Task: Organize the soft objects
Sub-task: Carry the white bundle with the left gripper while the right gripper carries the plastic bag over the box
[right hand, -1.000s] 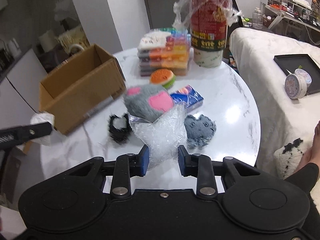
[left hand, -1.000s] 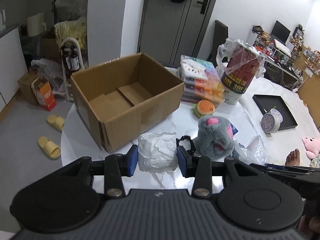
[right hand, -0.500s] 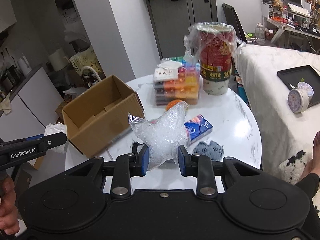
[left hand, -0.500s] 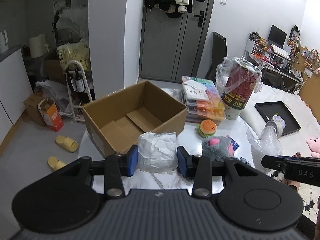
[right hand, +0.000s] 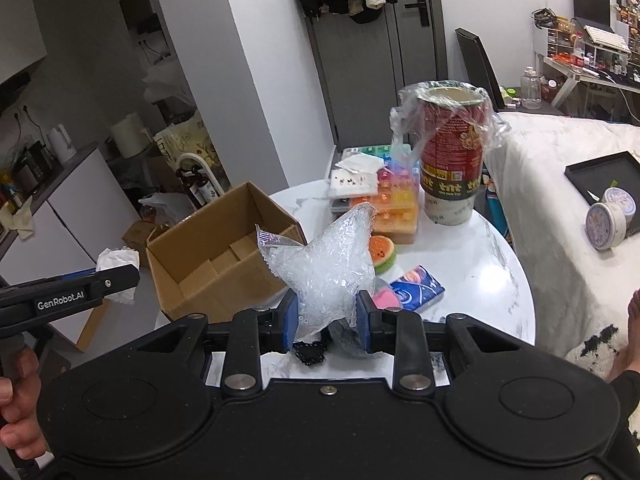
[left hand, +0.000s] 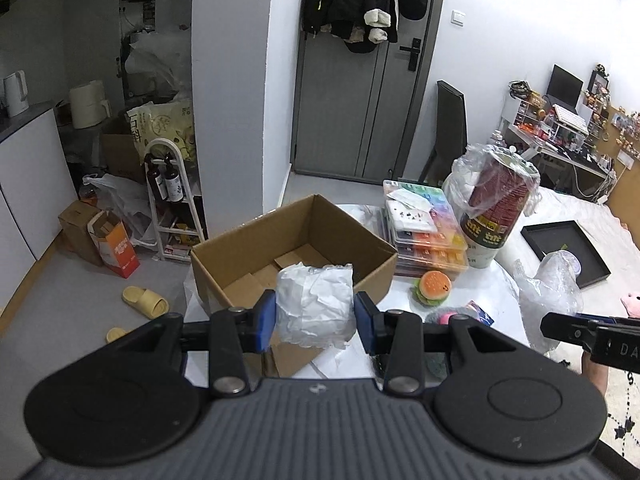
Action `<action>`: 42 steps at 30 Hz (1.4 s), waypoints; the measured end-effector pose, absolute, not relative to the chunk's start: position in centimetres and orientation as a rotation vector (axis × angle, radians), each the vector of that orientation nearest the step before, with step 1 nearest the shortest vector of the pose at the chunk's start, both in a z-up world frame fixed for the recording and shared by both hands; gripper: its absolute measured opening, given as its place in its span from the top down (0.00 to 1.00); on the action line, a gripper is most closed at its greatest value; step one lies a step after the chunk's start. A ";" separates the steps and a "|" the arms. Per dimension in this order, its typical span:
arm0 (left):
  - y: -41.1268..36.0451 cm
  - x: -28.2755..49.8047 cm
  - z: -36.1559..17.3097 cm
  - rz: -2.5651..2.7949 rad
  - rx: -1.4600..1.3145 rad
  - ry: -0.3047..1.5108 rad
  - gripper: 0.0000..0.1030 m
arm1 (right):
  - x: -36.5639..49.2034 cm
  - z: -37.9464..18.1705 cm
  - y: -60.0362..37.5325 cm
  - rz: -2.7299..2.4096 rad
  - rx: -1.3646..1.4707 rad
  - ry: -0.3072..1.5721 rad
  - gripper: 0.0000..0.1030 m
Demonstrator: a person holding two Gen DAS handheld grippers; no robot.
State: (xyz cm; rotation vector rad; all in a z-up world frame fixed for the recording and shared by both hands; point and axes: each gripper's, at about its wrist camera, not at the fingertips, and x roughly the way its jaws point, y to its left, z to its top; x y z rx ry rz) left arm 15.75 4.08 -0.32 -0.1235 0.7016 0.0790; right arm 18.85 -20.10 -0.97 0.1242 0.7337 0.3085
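My left gripper (left hand: 315, 317) is shut on a crumpled white paper wad (left hand: 314, 304), held in the air in front of the near edge of an open cardboard box (left hand: 292, 256). My right gripper (right hand: 327, 317) is shut on a clear crinkled plastic bag (right hand: 326, 266), held above the round white table (right hand: 476, 264) to the right of the box (right hand: 216, 264). The bag also shows in the left wrist view (left hand: 550, 290). A burger plush (left hand: 434, 287) and a grey-and-pink plush (left hand: 444, 316) lie on the table.
A stack of colourful boxes (left hand: 424, 232), a plastic-wrapped red tub (left hand: 496, 204) and a blue tissue pack (right hand: 418, 288) stand on the table. A bed with a black tray (right hand: 608, 184) is to the right. Slippers (left hand: 144, 300) and a small rack (left hand: 172, 208) are on the floor left.
Both grippers have risen well above the table with their loads. The left has moved toward the box with the paper wad; the right has lifted the plastic bag away from the plush toys.
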 end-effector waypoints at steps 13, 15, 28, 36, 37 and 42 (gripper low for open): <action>6.3 18.4 -0.3 0.132 -0.134 0.694 0.61 | 21.4 -0.8 -17.8 0.373 0.123 0.733 0.72; 6.9 18.9 -0.4 0.139 -0.141 0.698 0.61 | 22.0 -0.8 -17.3 0.381 0.121 0.735 0.72; 9.7 22.2 -1.2 0.189 -0.155 0.706 0.61 | 25.7 -1.8 -13.0 0.418 0.107 0.781 0.71; 10.7 24.0 -2.0 0.187 -0.175 0.732 0.60 | 27.5 -2.6 -10.2 0.455 0.099 0.810 0.71; 10.8 24.2 -2.2 0.187 -0.178 0.739 0.60 | 27.7 -2.6 -9.9 0.459 0.099 0.813 0.71; 11.6 25.3 -3.4 0.191 -0.233 0.775 0.60 | 28.8 -3.0 -8.6 0.461 0.103 0.831 0.71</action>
